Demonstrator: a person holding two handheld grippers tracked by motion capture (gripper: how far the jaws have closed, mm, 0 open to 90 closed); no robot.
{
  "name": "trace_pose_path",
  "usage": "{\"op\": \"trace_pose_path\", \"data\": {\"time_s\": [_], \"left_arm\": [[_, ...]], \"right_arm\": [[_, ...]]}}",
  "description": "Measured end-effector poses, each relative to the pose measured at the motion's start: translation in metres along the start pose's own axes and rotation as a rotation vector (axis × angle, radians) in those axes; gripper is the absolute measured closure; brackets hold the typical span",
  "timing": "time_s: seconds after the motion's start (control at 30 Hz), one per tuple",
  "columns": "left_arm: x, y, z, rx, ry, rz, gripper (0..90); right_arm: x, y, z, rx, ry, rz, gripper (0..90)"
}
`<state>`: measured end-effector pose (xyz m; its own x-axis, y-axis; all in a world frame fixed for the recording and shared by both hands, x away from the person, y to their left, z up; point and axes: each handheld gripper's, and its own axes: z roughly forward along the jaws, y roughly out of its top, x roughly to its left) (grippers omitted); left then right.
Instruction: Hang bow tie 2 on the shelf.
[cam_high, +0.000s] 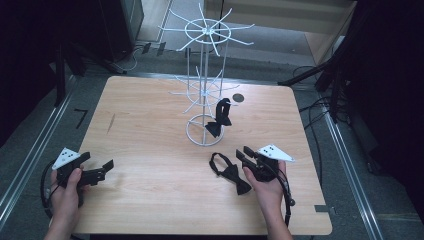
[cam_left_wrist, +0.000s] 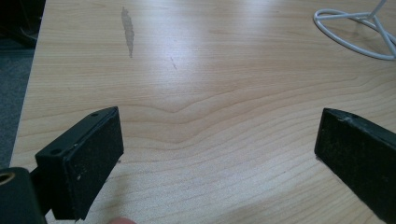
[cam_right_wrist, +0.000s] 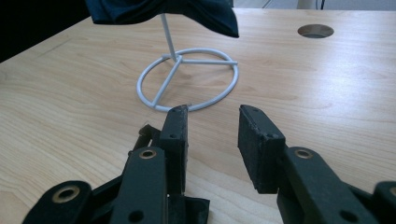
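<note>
Black pads on the right gripper (cam_high: 245, 154) sit partly apart, a modest gap between the 2 of them and bare wood showing through it in the right gripper view, so nothing is clamped. That gripper hangs low over the wooden table (cam_high: 150, 190), held in the person's right hand (cam_high: 268, 187). Just beside it, down by its left jaw, lies a black bow tie (cam_high: 231, 171) flat on the table with its strap looped off to the side; the right gripper view catches a bit of the dark fabric (cam_right_wrist: 187, 210) under the left jaw, but whether it's actually touching I can't tell. Straight ahead of the jaws is the round base of a white wire display rack (cam_right_wrist: 187, 77), near but not touching. A 2nd black bow tie (cam_high: 220, 117) hangs off one of the rack's lower arms, just above that base ring. Past the rack there's a round hole (cam_high: 238, 98) in the tabletop.

Way over on the other side, well apart from all that, the left gripper (cam_left_wrist: 219, 154) has its jaws spread wide with only bare wood between them, holding nothing.
</note>
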<state>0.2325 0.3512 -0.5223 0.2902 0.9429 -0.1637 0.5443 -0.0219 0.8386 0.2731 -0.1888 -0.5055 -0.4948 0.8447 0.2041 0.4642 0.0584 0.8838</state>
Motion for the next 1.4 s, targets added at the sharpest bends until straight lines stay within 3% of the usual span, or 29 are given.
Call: {"op": "trace_pose_path", "data": {"time_s": [0.77, 1.17, 1.4], "left_arm": [[0.0, 0.0, 0.0, 0.0, -0.002, 0.002, 1.6], [0.001, 0.0, 0.0, -0.002, -0.002, 0.0, 1.6], [0.001, 0.0, 0.0, 0.0, -0.003, 0.001, 1.6]], "right_arm": [[0.019, -0.012, 0.022, 0.101, 0.037, -0.044, 60.7], [0.023, -0.018, 0.029, 0.154, 0.039, -0.06, 62.2], [0.024, -0.02, 0.032, 0.174, 0.035, -0.074, 67.9]]}}
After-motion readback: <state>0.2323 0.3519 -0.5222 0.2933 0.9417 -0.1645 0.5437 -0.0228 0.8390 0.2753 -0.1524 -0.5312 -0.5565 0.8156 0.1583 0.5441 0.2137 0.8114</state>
